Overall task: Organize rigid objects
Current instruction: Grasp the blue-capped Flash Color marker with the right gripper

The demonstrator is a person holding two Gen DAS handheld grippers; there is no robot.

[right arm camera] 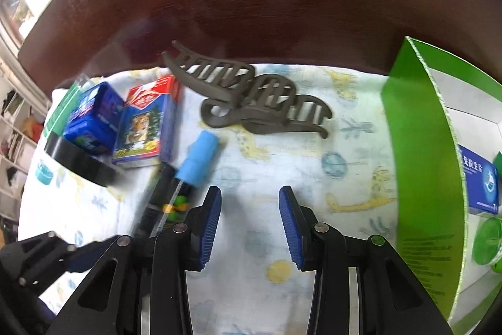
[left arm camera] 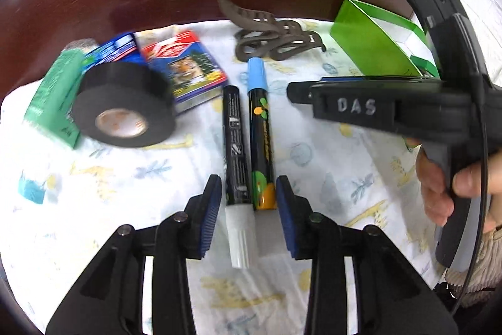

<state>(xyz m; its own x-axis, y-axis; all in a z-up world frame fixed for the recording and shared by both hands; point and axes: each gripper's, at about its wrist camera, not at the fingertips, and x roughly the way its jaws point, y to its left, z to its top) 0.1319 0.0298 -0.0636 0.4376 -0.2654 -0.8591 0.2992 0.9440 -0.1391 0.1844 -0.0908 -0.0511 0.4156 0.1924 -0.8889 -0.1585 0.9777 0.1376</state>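
Our left gripper hangs with its blue pads spread just wider than two markers lying side by side on the printed white cloth: a black marker with a white cap and a black marker with a blue cap. The pads flank both without pressing them. Our right gripper also stands spread, with only cloth between its pads. A brown plastic hair claw lies beyond it, and the open green cardboard box stands to its right. A black tape roll, a red-and-blue tiger-print box and a blue packet sit together at the left.
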